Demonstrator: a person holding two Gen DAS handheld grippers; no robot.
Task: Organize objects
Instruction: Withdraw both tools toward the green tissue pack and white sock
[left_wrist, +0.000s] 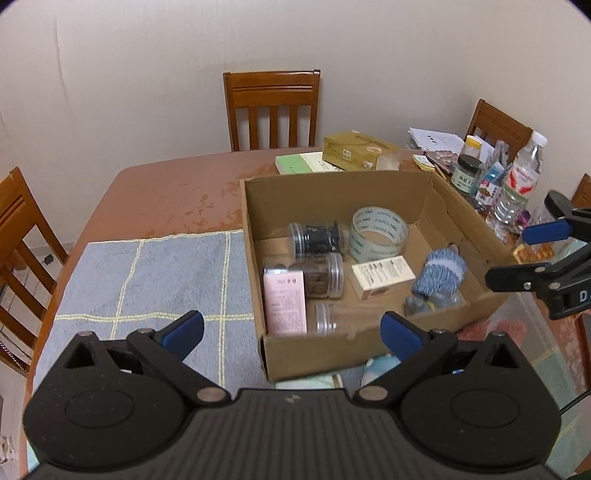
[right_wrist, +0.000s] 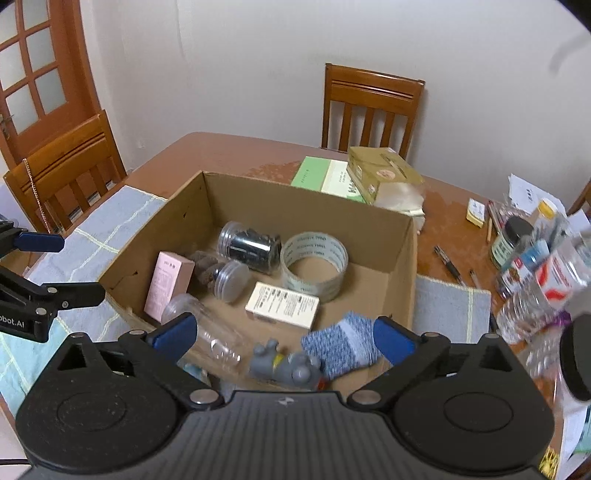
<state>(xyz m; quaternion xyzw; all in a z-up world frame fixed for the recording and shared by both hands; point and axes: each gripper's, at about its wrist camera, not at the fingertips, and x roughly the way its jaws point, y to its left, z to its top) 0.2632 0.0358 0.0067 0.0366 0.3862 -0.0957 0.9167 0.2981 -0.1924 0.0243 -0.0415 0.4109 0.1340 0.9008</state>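
An open cardboard box (left_wrist: 255, 221) (right_wrist: 402, 254) on the table holds a tape roll (left_wrist: 379, 232) (right_wrist: 314, 266), two dark-filled jars (left_wrist: 314, 239) (right_wrist: 249, 245), a pink box (left_wrist: 285, 301) (right_wrist: 168, 282), a white box (left_wrist: 382, 274) (right_wrist: 282, 304), a clear empty jar (left_wrist: 332, 318) (right_wrist: 207, 332), a blue knitted roll (left_wrist: 439, 271) (right_wrist: 341, 341) and a grey toy (right_wrist: 284, 365). My left gripper (left_wrist: 291, 330) is open and empty above the box's near wall. My right gripper (right_wrist: 282, 334) is open and empty above the box's near side; it also shows in the left wrist view (left_wrist: 517, 254).
A blue checked towel (left_wrist: 147, 280) lies left of the box. Behind it are a green book (left_wrist: 299, 162) and a gold box (left_wrist: 354, 149). Bottles and jars (left_wrist: 513, 184) (right_wrist: 546, 280) crowd the right side, with pens (right_wrist: 448, 260). Wooden chairs (left_wrist: 271, 107) surround the table.
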